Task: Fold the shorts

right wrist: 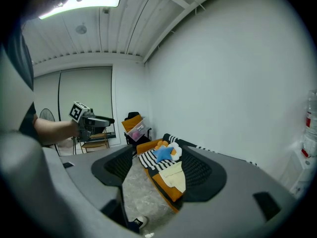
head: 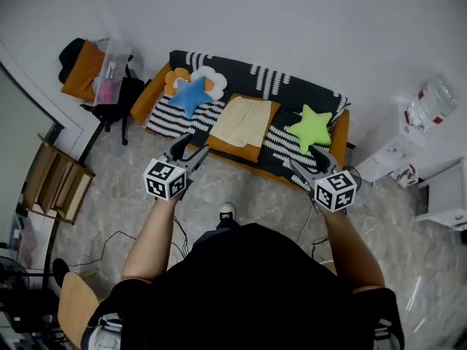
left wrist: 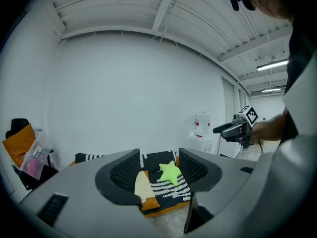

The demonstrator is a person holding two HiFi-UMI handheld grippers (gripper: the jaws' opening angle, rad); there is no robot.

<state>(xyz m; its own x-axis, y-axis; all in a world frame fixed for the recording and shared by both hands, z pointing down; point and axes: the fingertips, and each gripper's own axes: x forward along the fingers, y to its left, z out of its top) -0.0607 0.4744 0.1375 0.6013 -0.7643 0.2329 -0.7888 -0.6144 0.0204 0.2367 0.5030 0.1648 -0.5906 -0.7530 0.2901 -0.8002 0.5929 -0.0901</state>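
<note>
The pale yellow shorts [head: 243, 120] lie flat on an orange cushion in the middle of the striped sofa [head: 292, 93]. Both grippers are held in the air in front of the sofa, short of it and touching nothing. My left gripper [head: 190, 146] is open and empty, and its own view shows the shorts [left wrist: 141, 185] far off between the jaws. My right gripper [head: 306, 159] is also open and empty; the shorts [right wrist: 176, 175] show beyond its jaws. Each gripper sees the other: the right gripper [left wrist: 233, 129] and the left gripper [right wrist: 94, 120].
A blue star cushion [head: 190, 93] and a flower cushion [head: 209, 79] lie on the sofa's left, a green star cushion [head: 311, 127] on its right. A water dispenser [head: 430, 104] stands right, a loaded chair [head: 98, 75] and wooden frame [head: 55, 181] left. Cables [head: 109, 243] cross the floor.
</note>
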